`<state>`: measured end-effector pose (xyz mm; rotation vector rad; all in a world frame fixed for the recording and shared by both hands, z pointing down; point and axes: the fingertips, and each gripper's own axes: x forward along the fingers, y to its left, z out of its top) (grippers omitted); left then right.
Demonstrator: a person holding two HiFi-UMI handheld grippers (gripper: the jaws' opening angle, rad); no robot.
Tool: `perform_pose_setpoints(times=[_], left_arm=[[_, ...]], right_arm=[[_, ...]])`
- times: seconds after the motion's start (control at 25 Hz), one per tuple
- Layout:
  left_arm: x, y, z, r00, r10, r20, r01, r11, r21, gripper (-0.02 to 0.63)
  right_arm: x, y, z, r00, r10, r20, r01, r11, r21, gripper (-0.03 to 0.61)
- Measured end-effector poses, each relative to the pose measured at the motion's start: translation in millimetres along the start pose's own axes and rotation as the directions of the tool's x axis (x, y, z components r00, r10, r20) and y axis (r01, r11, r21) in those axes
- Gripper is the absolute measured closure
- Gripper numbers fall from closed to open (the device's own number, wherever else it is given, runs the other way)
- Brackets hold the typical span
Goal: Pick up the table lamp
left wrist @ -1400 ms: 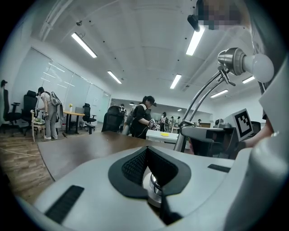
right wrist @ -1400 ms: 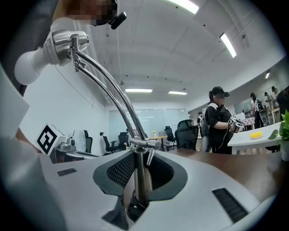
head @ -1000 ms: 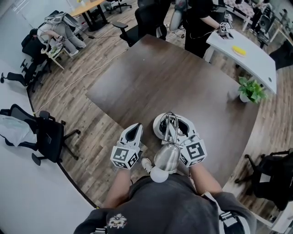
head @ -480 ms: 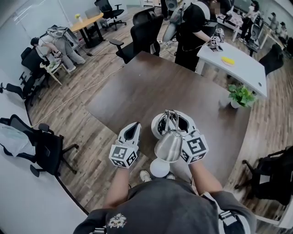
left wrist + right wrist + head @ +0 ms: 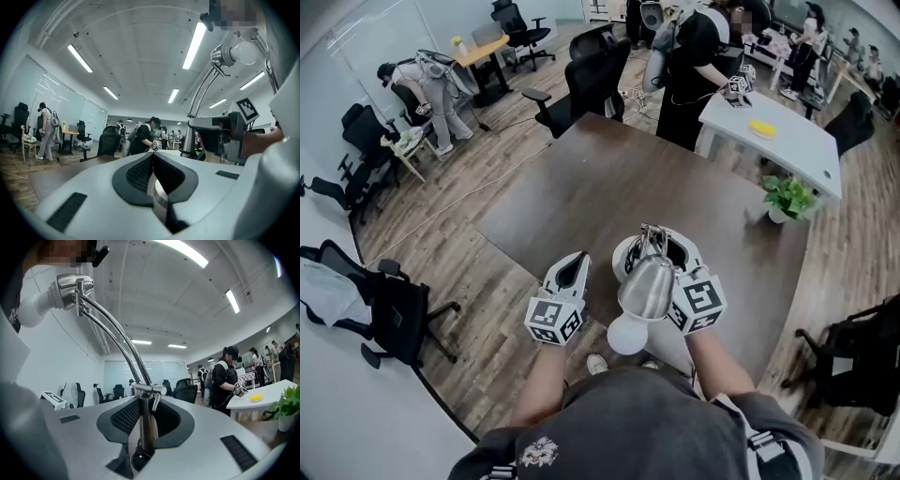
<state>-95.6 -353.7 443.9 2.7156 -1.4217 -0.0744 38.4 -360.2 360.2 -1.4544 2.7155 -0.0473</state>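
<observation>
Chrome lamp (image 5: 647,286) is in the right gripper (image 5: 658,246). Jaws are partway apart and clamped on the lamp's upright stem (image 5: 145,425), with a ribbed pad (image 5: 125,417) pressing it on each side. Stem stands vertical between them. Just above the pads there's a short crossbar, then two thin curved rods sweep up and back toward the person, ending in the chrome head and white bulb (image 5: 625,335). In the head view the gripper end is over the dark wood table (image 5: 609,178), and the bulb end sits nearest the person, roughly at the table's near edge. Can't tell whether the lamp's foot touches the tabletop, since the gripper covers it. Left gripper (image 5: 578,259) is just beside the right one, on its left, clear of the lamp. Its own view shows the jaws together at the tips with nothing between them. That same view has the lamp's rods (image 5: 202,96) rising on the right with the bulb high up, next to the right gripper's marker cube (image 5: 247,108). Both grippers point level, away from the person across the table. Farther out, a potted plant (image 5: 787,197) stands at the table's far right edge. Beyond it is a white table (image 5: 806,150) with something yellow (image 5: 762,126) on it and people standing around.
</observation>
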Motion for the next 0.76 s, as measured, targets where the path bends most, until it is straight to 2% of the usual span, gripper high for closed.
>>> perform_pose_setpoints(times=[0.76], left_arm=[[-6.6,-4.1,-3.9,1.0,-0.012,0.006,0.012,1.0,0.006,0.606]], right_arm=[[-4.5,14.7,-13.4,0.999,0.037,-0.003,-0.037,0.999,-0.002,0.471]])
